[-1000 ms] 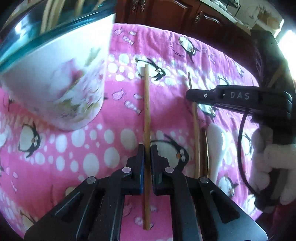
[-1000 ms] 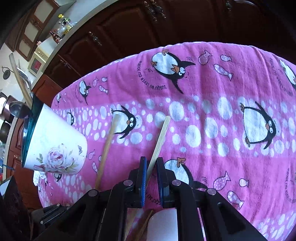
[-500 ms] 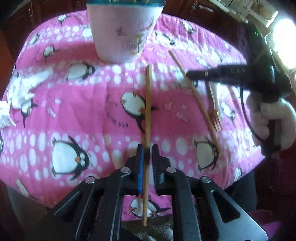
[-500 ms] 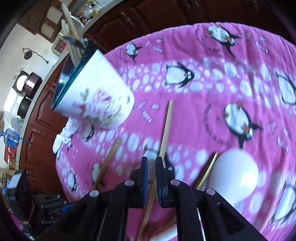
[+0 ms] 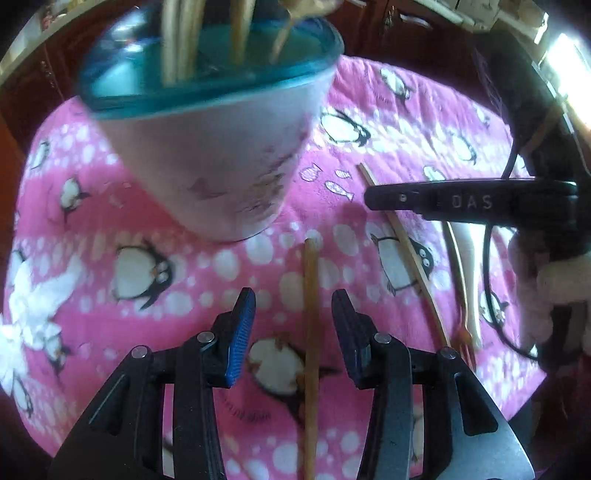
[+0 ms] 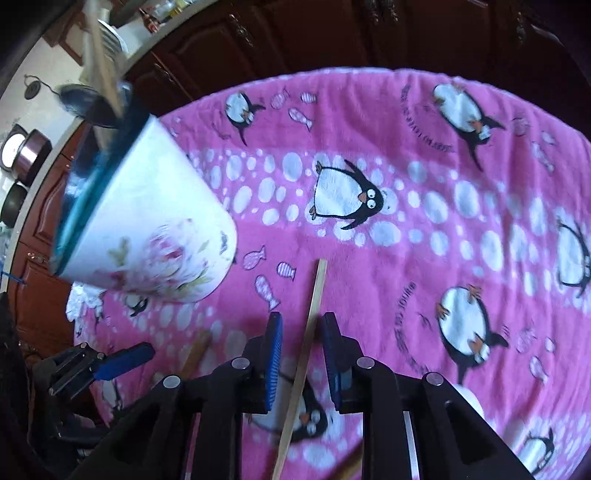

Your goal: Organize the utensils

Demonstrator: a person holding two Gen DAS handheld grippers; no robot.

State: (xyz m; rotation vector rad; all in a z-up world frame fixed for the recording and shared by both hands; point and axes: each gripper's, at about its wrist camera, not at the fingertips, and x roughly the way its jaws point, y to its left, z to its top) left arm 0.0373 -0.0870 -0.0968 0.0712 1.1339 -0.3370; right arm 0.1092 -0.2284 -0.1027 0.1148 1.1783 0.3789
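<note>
A white flowered cup point(image 5: 221, 166) with a teal rim stands on the pink penguin cloth point(image 5: 110, 229) and holds several wooden utensils. My left gripper point(image 5: 293, 299) is in front of it, its jaws opening wide. A round wooden stick point(image 5: 311, 332) lies between them, and neither pad touches it. In the right wrist view, my right gripper point(image 6: 301, 325) has its jaws opening around a flat wooden stick point(image 6: 314, 306), with a small gap at each pad. The cup point(image 6: 155, 229) is to its upper left. My left gripper point(image 6: 122, 360) and the round stick point(image 6: 197, 350) show at lower left.
In the left wrist view, a white spoon point(image 5: 469, 266) and a fork point(image 5: 461, 332) lie beside the flat stick point(image 5: 406, 254) on the right. A crumpled white tissue point(image 5: 33, 314) sits at the cloth's left edge. Dark wooden cabinets point(image 6: 332, 33) stand behind the table.
Both grippers were shut on their sticks and now stand open, the left one much wider. The cup has come closer in both views.
</note>
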